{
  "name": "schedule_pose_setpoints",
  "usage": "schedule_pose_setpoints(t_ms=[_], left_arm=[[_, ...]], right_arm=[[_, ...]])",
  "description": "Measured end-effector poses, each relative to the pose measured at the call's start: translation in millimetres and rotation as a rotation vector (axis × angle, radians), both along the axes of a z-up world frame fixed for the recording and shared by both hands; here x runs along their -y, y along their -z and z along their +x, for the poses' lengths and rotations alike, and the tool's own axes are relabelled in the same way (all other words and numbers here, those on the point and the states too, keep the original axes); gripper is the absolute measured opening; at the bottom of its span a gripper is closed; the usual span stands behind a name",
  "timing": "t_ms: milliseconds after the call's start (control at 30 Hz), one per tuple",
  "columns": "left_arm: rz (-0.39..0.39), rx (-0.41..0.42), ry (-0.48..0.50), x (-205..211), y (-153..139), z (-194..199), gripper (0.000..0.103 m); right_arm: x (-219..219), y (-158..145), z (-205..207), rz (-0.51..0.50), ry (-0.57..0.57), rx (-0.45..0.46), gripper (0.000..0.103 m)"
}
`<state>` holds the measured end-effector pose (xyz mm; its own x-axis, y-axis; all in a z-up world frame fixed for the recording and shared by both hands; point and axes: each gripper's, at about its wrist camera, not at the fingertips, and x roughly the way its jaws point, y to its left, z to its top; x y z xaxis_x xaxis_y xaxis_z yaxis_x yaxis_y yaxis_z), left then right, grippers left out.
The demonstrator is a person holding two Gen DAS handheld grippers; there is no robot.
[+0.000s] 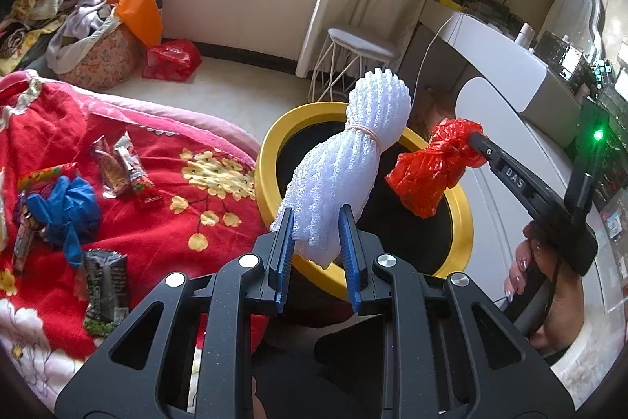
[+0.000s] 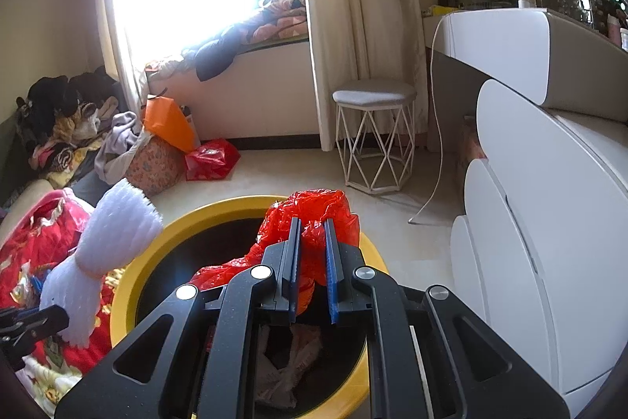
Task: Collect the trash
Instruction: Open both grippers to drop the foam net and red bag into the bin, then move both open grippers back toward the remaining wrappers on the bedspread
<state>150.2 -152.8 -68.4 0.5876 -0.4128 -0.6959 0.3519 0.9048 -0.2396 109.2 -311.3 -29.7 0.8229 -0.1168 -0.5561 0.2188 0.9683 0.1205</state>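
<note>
**A:** What have I got, and where is it?

**B:** My left gripper [image 1: 318, 226] is clenched on the lower end of a white foam-net bundle [image 1: 345, 152] tied with a rubber band, held above the near-left rim of the yellow-rimmed bin [image 1: 271, 160]. My right gripper [image 2: 312, 254] is clamped on a crumpled red plastic bag [image 2: 314, 211], which hangs over the bin's mouth. Both pieces are in the air, not yet inside.

**A:** What could go wrong?

**B:** The foam stands tall above my blue pads and leans out toward the rim. If I let go here, I judge it could tip, strike the yellow edge and roll out onto the red blanket [image 1: 157, 207] just beside the bin. The bag is light and springy; it may cling to a pad on release, or drift. The two loads are also near each other, so crowding in could knock one loose.

**A:** Any writing?

**B:** "DAS" on the right gripper's finger, seen from my left camera. The snack wrappers [image 1: 121, 175] near the blanket's edge carry print too small to read.
</note>
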Motion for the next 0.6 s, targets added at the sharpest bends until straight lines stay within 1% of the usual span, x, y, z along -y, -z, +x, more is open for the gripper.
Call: schedule_pose_setpoints(t_ms=[133,200,233,267,300,367,433,467,500,533,600], left_arm=[[0.016,-0.008,0.005,8.2,2.4,8.9,0.018],[0.012,-0.017,0.006,11.2,3.9,15.3,0.02],[0.008,-0.015,0.009,12.3,3.7,17.6,0.026],[0.007,-0.012,0.011,12.5,3.6,18.9,0.04],[0.002,-0.007,0.016,13.5,3.2,20.1,0.048],[-0.012,0.013,0.01,10.9,-0.1,18.8,0.069],[-0.017,0.027,-0.003,6.9,-2.3,16.0,0.081],[-0.019,0.036,-0.016,2.9,-3.7,13.5,0.086],[-0.023,0.04,-0.022,1.0,-4.6,12.0,0.088],[-0.028,0.046,-0.03,-2.2,-5.8,9.6,0.092],[-0.031,0.067,-0.051,-9.9,-9.2,3.1,0.092]], right_arm=[[3.3,3.4,1.0,0.012,0.002,-0.013,0.011],[5.1,4.7,2.3,0.026,-0.001,-0.016,0.014],[4.9,5.3,2.2,0.034,-0.007,-0.018,0.017],[5.6,5.8,2.1,0.039,-0.007,-0.019,0.023],[6.0,5.9,1.6,0.044,-0.005,-0.016,0.033],[7.3,4.2,0.2,0.05,-0.004,-0.006,0.044],[9.2,2.5,0.2,0.049,0.003,0.002,0.048],[9.8,1.4,-0.8,0.057,0.009,0.008,0.053],[10.8,1.0,-1.4,0.065,0.013,0.013,0.058],[12.0,0.0,-2.4,0.079,0.017,0.02,0.061],[11.1,-4.0,-4.5,0.104,0.018,0.037,0.067]])
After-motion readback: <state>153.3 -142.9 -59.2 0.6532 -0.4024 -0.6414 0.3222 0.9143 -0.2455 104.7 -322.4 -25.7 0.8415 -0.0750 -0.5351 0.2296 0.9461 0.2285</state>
